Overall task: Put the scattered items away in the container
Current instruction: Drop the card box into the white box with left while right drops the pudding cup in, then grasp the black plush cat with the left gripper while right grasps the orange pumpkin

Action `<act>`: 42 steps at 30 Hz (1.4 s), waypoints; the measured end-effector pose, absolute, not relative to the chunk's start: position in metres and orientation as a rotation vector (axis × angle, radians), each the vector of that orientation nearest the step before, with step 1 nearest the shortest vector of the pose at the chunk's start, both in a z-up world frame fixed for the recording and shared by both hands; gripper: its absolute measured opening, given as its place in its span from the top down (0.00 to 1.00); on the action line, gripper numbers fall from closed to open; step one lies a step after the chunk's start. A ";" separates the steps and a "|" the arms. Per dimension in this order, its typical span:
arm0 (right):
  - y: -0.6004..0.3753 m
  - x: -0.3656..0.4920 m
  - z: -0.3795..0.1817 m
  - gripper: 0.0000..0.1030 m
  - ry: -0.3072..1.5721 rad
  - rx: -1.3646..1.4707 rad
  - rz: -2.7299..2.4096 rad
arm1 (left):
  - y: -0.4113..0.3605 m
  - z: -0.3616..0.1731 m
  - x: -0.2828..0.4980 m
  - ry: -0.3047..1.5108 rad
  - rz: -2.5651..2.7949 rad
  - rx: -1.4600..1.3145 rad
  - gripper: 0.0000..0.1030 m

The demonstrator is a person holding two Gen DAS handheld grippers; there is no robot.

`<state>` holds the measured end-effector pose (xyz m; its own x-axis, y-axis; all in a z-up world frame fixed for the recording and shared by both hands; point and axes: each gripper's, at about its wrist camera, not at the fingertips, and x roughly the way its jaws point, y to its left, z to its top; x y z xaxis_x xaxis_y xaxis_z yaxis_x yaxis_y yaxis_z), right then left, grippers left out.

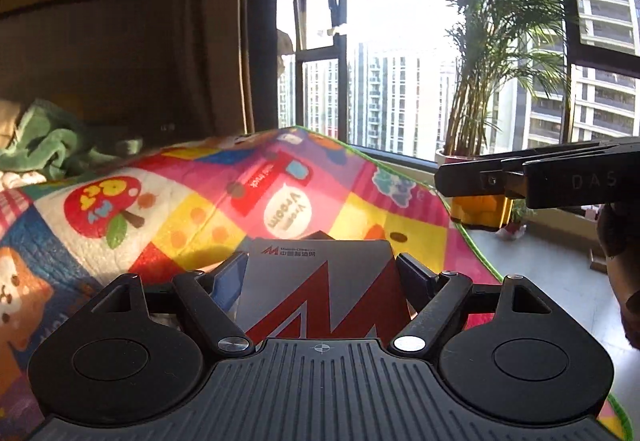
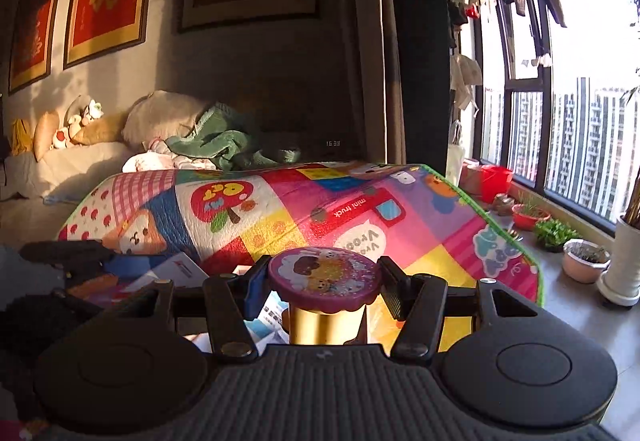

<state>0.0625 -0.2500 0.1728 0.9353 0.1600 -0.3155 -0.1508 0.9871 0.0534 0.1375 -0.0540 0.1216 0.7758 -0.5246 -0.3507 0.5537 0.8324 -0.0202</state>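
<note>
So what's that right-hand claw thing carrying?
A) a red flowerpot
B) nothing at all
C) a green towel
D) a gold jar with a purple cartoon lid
D: the right gripper has its fingers on either side of the gold jar, just under its purple cartoon lid, lifted above the play mat.

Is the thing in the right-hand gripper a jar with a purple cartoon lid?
Yes: the right gripper is clamped on a golden jar topped by a purple cartoon lid.

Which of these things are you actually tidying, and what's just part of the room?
Being tidied: grey box with red logo in the left gripper; gold tin with purple lid in the right gripper.

Lying about: colourful mat, green blanket, potted palm.
</note>
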 end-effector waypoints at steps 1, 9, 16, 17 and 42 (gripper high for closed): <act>-0.251 0.078 0.172 0.46 0.345 0.055 0.167 | -0.055 0.118 0.152 0.369 -0.592 0.063 0.18; -0.258 0.152 0.134 0.29 0.457 0.160 0.138 | -0.015 0.088 0.185 0.450 -0.502 0.001 0.06; -0.247 0.161 0.105 0.27 0.512 0.076 0.117 | 0.038 0.043 0.158 0.534 -0.377 0.007 0.02; -0.242 0.164 0.103 0.32 0.523 0.054 0.122 | 0.046 0.040 0.155 0.546 -0.366 -0.020 0.02; 0.013 0.275 0.043 0.30 0.832 -0.484 0.357 | 0.089 0.012 0.140 0.588 -0.301 -0.153 0.00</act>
<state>0.2755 0.0134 0.0429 0.6247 0.1128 -0.7727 -0.4814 0.8347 -0.2674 0.1402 0.0885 0.0117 0.7902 -0.3216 -0.5217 0.2353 0.9452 -0.2263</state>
